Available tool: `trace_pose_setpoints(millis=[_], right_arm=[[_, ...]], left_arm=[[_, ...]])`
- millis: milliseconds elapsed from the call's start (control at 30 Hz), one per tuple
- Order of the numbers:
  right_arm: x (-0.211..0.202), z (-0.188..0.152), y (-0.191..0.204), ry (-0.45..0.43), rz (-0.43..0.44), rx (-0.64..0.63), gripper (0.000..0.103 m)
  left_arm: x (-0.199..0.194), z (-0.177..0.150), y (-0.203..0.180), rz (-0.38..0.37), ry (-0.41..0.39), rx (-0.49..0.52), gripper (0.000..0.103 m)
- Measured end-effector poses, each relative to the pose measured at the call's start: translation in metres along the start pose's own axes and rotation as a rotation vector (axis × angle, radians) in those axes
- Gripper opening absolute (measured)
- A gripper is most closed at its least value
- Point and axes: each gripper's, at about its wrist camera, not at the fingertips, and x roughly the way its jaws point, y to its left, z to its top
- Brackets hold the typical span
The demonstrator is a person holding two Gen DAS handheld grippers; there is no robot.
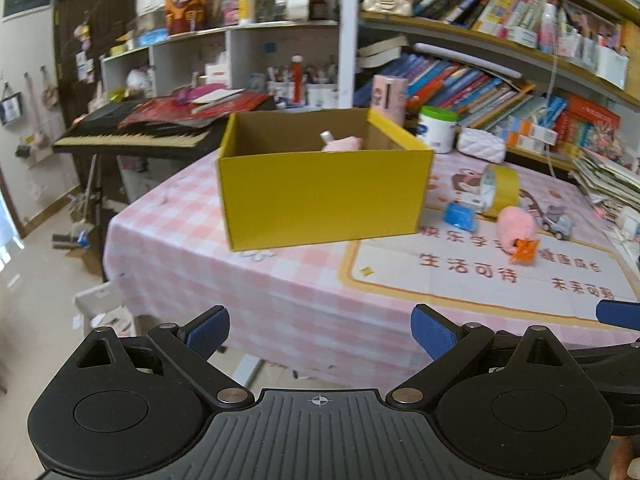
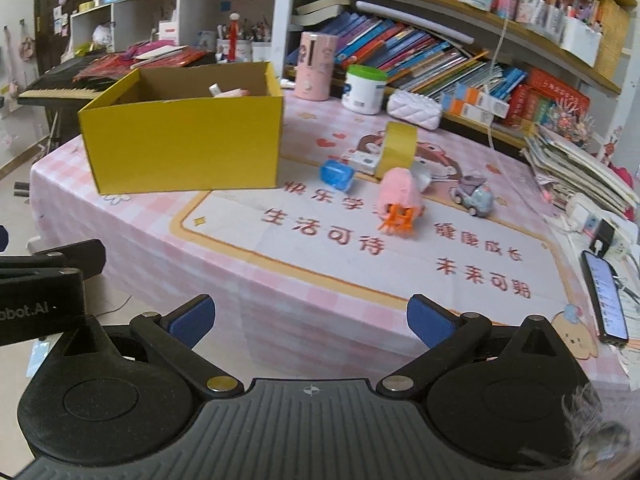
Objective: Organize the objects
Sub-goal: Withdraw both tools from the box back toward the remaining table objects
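Observation:
A yellow cardboard box (image 1: pixel 324 196) (image 2: pixel 184 148) stands open on the pink checked table (image 1: pixel 208 248), with a pink item and a small bottle inside. To its right lie a blue toy (image 2: pixel 337 175) (image 1: pixel 461 216), a yellow tape roll (image 2: pixel 396 150) (image 1: pixel 500 190), a pink plush (image 2: pixel 400 192) (image 1: pixel 516 224) with an orange toy (image 2: pixel 398 218) (image 1: pixel 525 251) in front, and a small grey toy car (image 2: pixel 474 196) (image 1: pixel 558 222). My left gripper (image 1: pixel 320 332) is open and empty, off the table's near edge. My right gripper (image 2: pixel 310 320) is open and empty over the near edge.
A phone (image 2: pixel 606 300) and a power strip lie at the table's right edge. A pink canister (image 2: pixel 314 66), a white tub (image 2: pixel 366 90) and a white pouch (image 2: pixel 414 110) stand at the back. Bookshelves are behind; a keyboard piano (image 1: pixel 132 136) is at the left.

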Motion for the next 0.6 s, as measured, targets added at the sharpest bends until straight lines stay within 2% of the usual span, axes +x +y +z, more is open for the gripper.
trace_pose_setpoints(millis=[300, 600], right_arm=[[0.007, 0.006, -0.035, -0.008, -0.049, 0.038, 0.103], [0.03, 0.022, -0.078, -0.004, -0.066, 0.044, 0.103]], left_arm=[[0.018, 0.012, -0.035, -0.054, -0.001, 0.034, 0.099], [0.043, 0.031, -0.075, -0.073, 0.003, 0.031, 0.099]])
